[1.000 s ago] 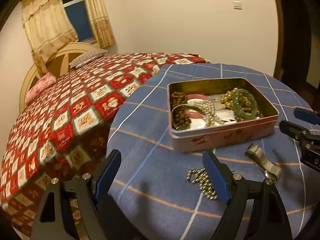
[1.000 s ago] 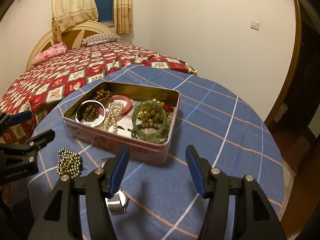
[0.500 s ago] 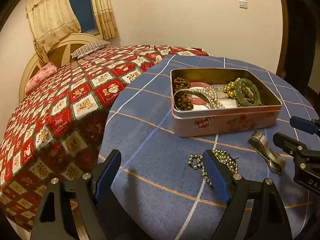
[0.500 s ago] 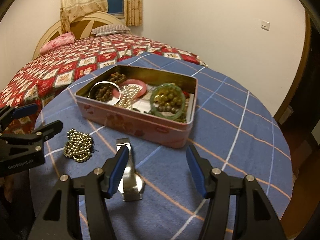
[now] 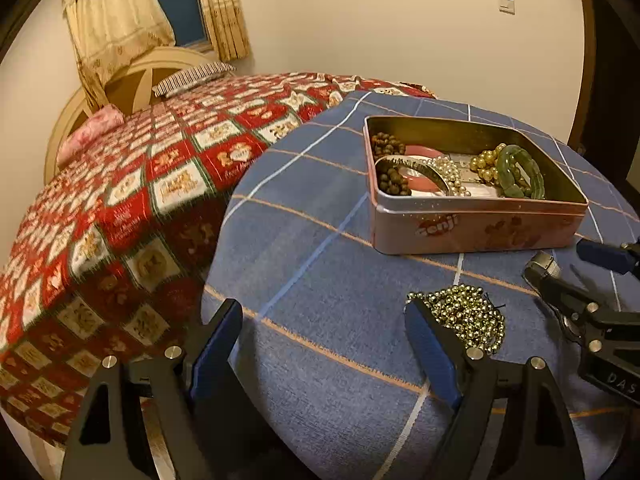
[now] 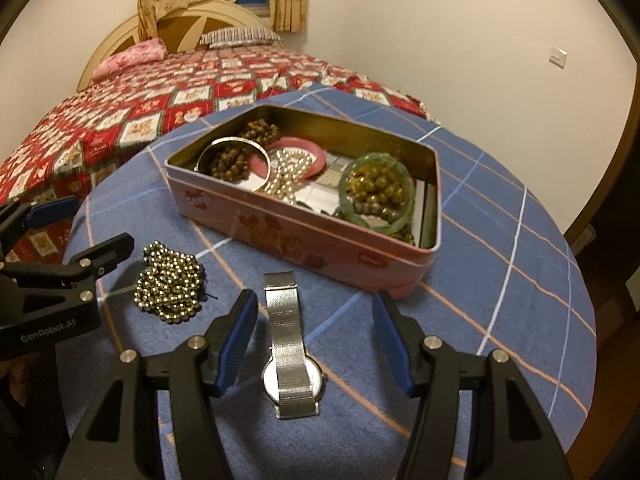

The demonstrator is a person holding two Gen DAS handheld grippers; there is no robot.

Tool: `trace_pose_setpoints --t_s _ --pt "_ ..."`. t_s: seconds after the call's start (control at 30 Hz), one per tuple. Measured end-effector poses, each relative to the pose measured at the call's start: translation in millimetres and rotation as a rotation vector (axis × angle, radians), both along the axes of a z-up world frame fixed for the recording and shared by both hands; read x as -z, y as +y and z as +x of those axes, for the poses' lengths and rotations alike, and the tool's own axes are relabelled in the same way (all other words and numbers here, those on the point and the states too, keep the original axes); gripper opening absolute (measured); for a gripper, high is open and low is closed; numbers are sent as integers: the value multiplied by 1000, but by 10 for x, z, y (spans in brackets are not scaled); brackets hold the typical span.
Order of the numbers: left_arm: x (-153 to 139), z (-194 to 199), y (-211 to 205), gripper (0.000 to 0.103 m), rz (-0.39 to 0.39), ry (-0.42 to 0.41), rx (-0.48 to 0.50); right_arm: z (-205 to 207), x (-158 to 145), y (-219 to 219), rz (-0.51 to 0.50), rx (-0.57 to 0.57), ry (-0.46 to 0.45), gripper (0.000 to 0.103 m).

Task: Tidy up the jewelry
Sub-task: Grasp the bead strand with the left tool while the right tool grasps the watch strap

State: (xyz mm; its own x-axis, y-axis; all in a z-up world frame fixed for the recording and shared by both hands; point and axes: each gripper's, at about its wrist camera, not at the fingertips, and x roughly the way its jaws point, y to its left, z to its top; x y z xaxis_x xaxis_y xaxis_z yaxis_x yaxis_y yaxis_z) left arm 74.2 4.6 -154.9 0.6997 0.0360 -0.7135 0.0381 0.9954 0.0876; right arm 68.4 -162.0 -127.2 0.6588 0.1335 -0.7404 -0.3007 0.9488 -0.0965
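From the right wrist view, going left to right: the bed (image 6: 132,92) with its red patterned quilt fills the 10 o'clock region beyond the tabletop (image 6: 500,280), which wears a blue checked cloth. At 9 o'clock the left tongs (image 6: 74,226) hang over the cloth's edge, spread wide and holding nothing. Just to their right, at about 8 o'clock, a heap of small gold beads (image 6: 170,288) lies on the cloth. Near the centre, toward 6 o'clock, a silver mesh-strap watch (image 6: 290,360) lies flat between the fingers of the right tongs (image 6: 314,342), which are spread apart on either side of it; whether they touch it cannot be told. At 12 to 1 o'clock stands the open pink tin (image 6: 312,240), holding brown wooden beads (image 6: 230,160), a silver bangle (image 6: 236,144), a pink bangle (image 6: 298,148), pearls (image 6: 288,176) and, at its right end, a green bangle (image 6: 376,220) ringing gold beads.

In the left wrist view, the bead heap (image 5: 468,312) sits just beyond the right finger of the left tongs (image 5: 324,324).
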Motion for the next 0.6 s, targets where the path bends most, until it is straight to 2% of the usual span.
trace_pose_setpoints --t_s 0.03,0.1,0.13,0.17,0.27,0.4,0.6 --pt "5 4 0 83 -5 3 0 12 17 3 -2 -3 15 61" --pt "11 7 5 83 -10 7 -3 23 37 3 -2 -10 32 45" --pt "8 4 4 83 -12 6 -3 23 55 8 1 -24 47 23" --pt "-1 -1 7 83 -19 4 -3 7 58 8 -1 -29 44 16" --pt "-32 -20 -10 83 -33 0 2 -50 26 -40 -6 -15 23 16" --pt "-78 -44 -114 83 -67 4 33 -80 31 -223 -52 67 9 16" --pt "-50 -27 -401 83 -39 27 98 -75 32 -503 -38 156 17 16"
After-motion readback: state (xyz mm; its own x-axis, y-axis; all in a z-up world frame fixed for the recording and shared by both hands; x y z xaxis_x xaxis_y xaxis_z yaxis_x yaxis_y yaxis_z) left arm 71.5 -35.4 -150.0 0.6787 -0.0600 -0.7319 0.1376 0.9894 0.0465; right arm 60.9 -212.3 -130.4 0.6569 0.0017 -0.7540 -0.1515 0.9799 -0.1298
